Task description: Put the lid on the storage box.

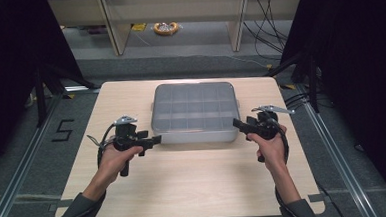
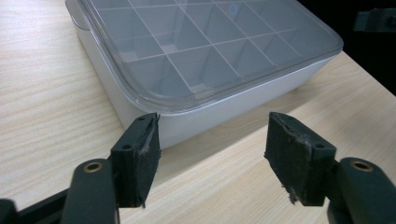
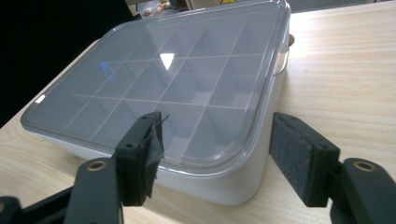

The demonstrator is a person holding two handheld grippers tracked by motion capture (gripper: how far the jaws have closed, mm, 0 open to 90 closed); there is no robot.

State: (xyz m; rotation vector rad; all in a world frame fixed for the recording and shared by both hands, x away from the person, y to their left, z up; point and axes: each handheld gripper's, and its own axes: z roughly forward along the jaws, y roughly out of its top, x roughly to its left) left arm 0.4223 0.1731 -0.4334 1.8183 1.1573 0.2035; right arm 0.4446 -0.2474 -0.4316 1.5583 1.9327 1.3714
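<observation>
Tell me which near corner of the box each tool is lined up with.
The left tool faces the near left corner of the lidded box; the right tool faces the near right corner. Both stand open, just short of it.

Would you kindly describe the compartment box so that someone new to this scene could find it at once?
Start at the pale wooden table and look to its far half, midway between the left gripper and the right gripper. There lies the box, a shallow light grey rectangle with rounded corners. Its clear lid shows a grid of empty compartments, unlike anything else on the table.
</observation>
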